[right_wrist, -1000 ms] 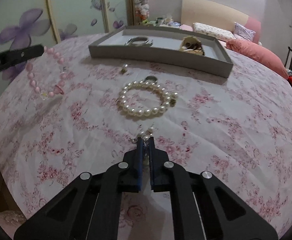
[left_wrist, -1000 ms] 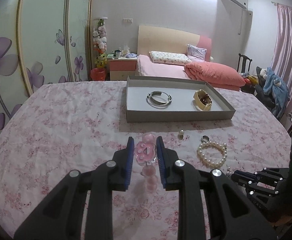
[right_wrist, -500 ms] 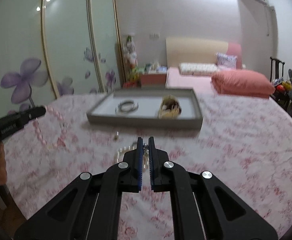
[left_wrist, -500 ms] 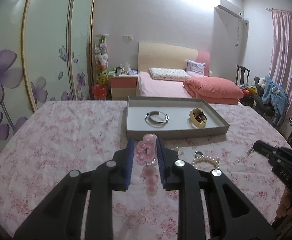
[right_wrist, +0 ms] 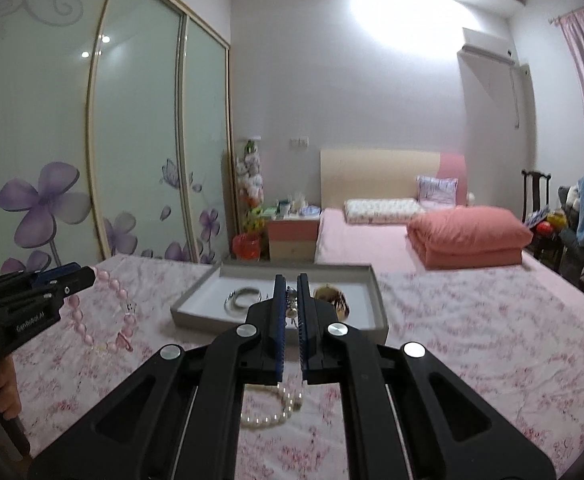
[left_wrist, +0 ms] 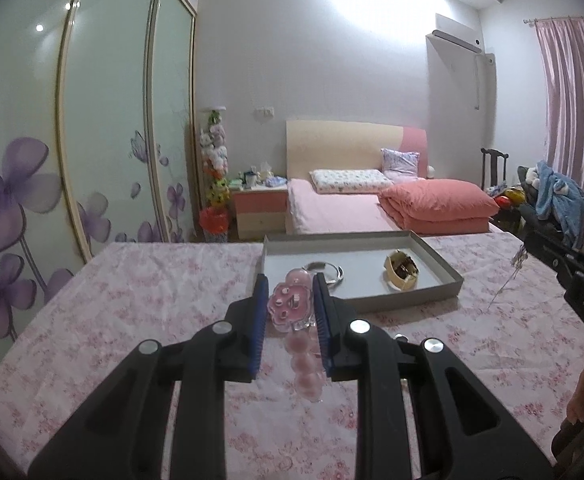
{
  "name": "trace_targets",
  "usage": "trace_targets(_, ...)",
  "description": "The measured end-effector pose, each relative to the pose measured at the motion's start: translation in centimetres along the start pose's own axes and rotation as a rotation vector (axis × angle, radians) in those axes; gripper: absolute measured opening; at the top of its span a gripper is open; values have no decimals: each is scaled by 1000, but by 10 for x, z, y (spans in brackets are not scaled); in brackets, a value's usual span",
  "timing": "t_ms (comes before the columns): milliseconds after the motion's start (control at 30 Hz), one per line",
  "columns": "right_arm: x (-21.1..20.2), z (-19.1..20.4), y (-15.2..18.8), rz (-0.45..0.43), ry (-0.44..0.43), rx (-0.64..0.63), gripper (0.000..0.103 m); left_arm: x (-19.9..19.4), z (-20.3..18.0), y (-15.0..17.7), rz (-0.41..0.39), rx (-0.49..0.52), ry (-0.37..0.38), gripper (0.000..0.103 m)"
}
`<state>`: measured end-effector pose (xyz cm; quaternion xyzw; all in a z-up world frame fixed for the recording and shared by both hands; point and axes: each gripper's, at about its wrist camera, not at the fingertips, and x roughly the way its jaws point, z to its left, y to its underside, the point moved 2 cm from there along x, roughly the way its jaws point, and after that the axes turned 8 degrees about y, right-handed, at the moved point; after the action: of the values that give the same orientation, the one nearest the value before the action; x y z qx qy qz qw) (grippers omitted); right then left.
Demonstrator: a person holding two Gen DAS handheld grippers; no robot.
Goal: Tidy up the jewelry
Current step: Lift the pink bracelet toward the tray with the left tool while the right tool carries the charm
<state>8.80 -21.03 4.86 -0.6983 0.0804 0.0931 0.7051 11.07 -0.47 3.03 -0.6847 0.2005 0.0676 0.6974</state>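
Observation:
My left gripper [left_wrist: 290, 302] is shut on a pink bead bracelet [left_wrist: 293, 308] with a flower charm, held above the table; the bracelet hangs from it in the right wrist view [right_wrist: 104, 316]. My right gripper [right_wrist: 290, 292] is shut on a small dangling earring [right_wrist: 291, 308], also seen hanging at the right of the left wrist view [left_wrist: 509, 276]. A grey tray [left_wrist: 431, 294] ahead holds a silver bangle [left_wrist: 329, 272] and a gold hair clip [left_wrist: 401, 274]. A white pearl bracelet [right_wrist: 272, 412] lies on the cloth under my right gripper.
The table wears a pink floral cloth [left_wrist: 132, 300]. Behind it stand a bed [left_wrist: 351, 208] with a folded coral quilt, a nightstand [left_wrist: 258, 210], sliding wardrobe doors [left_wrist: 92, 140] at the left, and a chair with clothes [left_wrist: 551, 200] at the right.
Both grippers have risen off the table and tilted up toward the tray. The right one has lifted the earring away from the cloth; the left still holds the pink bracelet.

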Motion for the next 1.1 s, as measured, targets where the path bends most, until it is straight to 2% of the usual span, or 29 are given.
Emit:
trace_targets(100, 0, 4, -1, -38, 18, -15, 6, 2, -2, 0, -9, 13, -17, 23)
trace_targets(633, 19, 8, -9, -121, 50, -3, 6, 32, -5, -3, -27, -8, -46, 23)
trace_targets(900, 57, 7, -26, -178, 75, -2, 6, 67, -12, -23, -57, 12, -43, 23)
trace_targets(1100, 94, 3, -30, -175, 74, 19, 6, 109, -10, -39, -55, 5, -33, 23)
